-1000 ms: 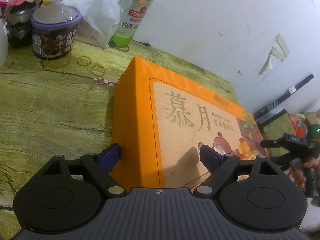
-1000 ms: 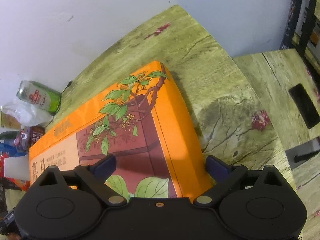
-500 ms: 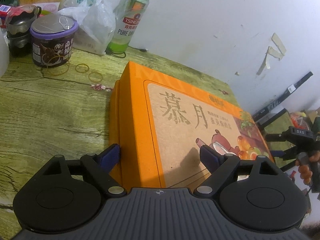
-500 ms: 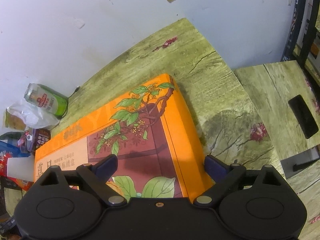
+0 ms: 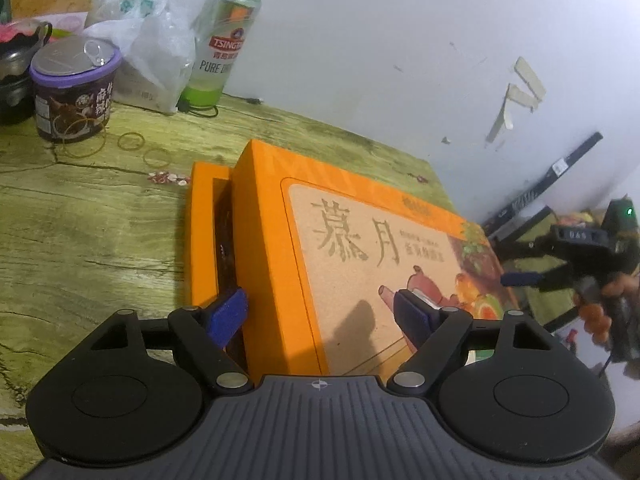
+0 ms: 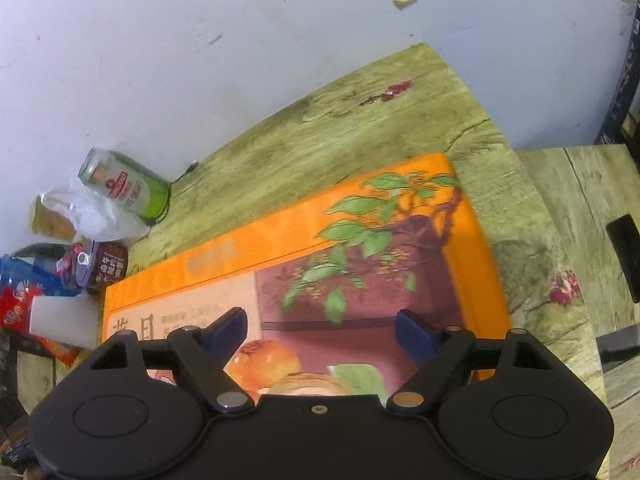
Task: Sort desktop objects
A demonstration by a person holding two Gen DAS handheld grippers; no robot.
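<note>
Left wrist view
Landmark: the orange box lid (image 5: 360, 240) lies tilted over its orange tray (image 5: 202, 236) on your table (image 5: 80, 216); a dark gap shows between lid and tray along the lid's left side.
Around the lid: beyond its far left corner you have loose rubber bands (image 5: 130, 141), a purple-lidded tub (image 5: 74, 88), a clear plastic bag (image 5: 148, 56) and a green beer can (image 5: 222, 46) standing against the white wall (image 5: 400, 40).
In the way: nothing sits between the lid and those things but bare table.
Left tongs (image 5: 320, 314): spread wide over the lid's left edge, one blue pad in the gap beside the tray, the other above the printed top; you are clamping nothing.
Right of the lid: your other tongs (image 5: 520, 279) show past its right edge, blurred.

Right wrist view
Landmark: the same lid (image 6: 360, 256), leaf print facing up.
Around the lid: can (image 6: 128, 190), bag (image 6: 92, 216) and tub (image 6: 104, 266) cluster off its far left corner; red snack packets (image 6: 20, 312) lie further left.
Beyond its right edge: a second table surface (image 6: 580, 208) carrying a flat black object (image 6: 626, 256).
Right tongs (image 6: 320, 334): spread wide above the lid's top, both blue pads over the print, holding nothing.
</note>
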